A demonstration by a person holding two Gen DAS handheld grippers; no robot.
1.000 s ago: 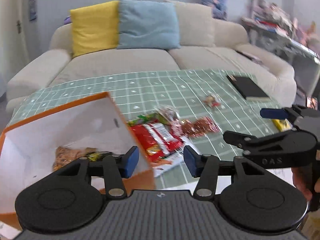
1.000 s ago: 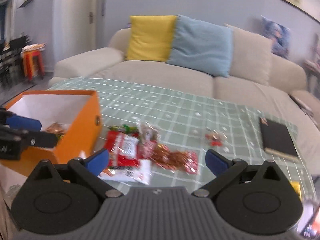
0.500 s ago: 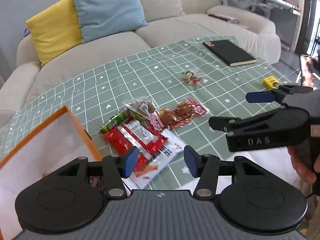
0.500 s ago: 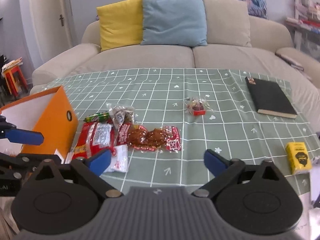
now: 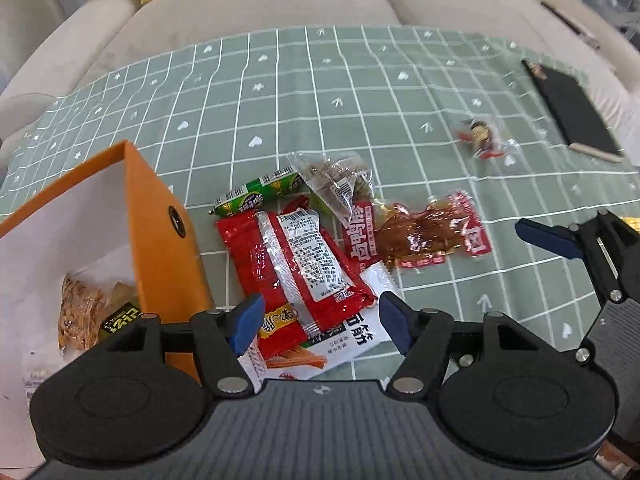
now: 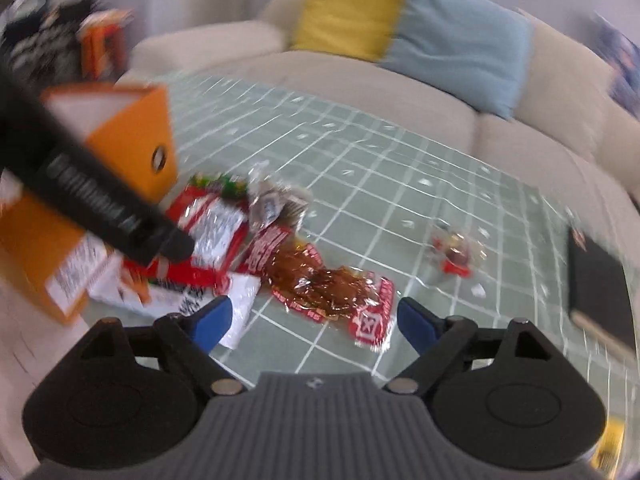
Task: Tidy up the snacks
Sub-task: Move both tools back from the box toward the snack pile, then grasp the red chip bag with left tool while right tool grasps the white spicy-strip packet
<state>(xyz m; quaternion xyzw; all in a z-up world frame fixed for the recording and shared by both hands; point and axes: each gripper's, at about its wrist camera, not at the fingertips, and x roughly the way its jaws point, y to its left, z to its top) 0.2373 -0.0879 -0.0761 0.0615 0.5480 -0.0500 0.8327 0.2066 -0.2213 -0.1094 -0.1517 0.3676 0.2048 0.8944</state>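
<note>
Both empty and spread wide, our left gripper (image 5: 320, 320) straddles the red pack (image 5: 296, 256) beside the box (image 5: 160, 216), and our right gripper (image 6: 314, 318) nears the brown pack (image 6: 332, 284).

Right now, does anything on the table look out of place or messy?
Yes. Most snack packets lie overlapping in a heap beside the orange box, not in it. One small wrapped snack lies apart, near the black notebook. Nothing looks torn or spilled.
</note>
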